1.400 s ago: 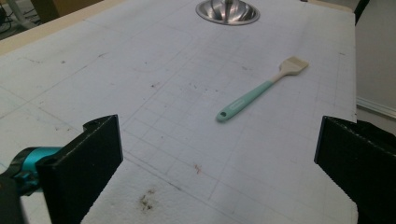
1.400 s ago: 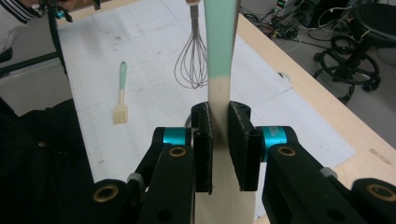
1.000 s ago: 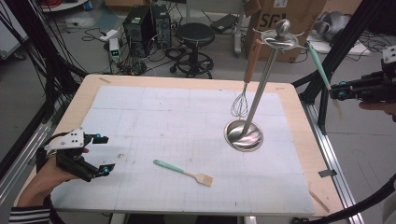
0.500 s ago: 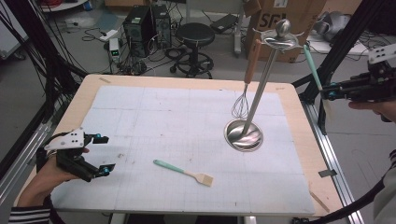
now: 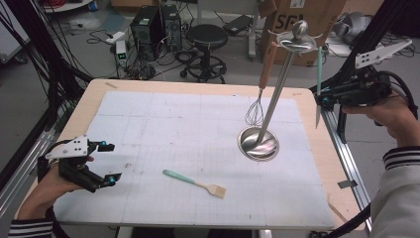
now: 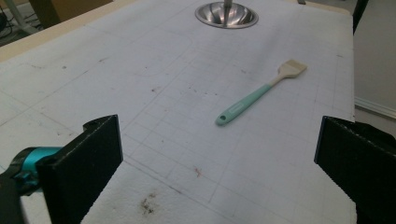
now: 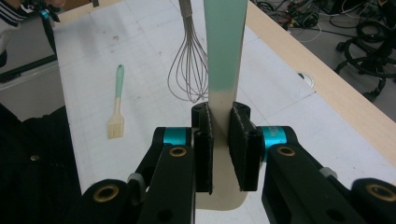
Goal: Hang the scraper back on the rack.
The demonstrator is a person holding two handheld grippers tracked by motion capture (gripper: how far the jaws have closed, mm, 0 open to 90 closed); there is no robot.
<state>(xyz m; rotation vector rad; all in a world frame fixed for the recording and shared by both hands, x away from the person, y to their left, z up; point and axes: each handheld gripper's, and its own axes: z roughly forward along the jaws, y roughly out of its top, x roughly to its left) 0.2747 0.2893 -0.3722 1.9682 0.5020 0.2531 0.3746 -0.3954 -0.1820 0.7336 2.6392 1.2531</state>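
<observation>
Since a second ago we've swung our right claw [image 5: 327, 99], clenched on the upright spatula [image 5: 319, 64], toward the rack [image 5: 282, 84] (just beside it now).

Checking my left gripper [image 5: 106, 162]: black body, grey three-cornered plate on top, teal collars near jaw tips. Left gripper view confirms flat black rectangular jaws, teal ring at left one. My right gripper [image 7: 219, 144]: black linkage arms, brass-coloured pivot rings, teal cylinders behind ribbed black pads. High view gives same grey pointed plate, black cable looping off rear. I see dark sleeves, white stripes at cuffs, both wrists.
</observation>
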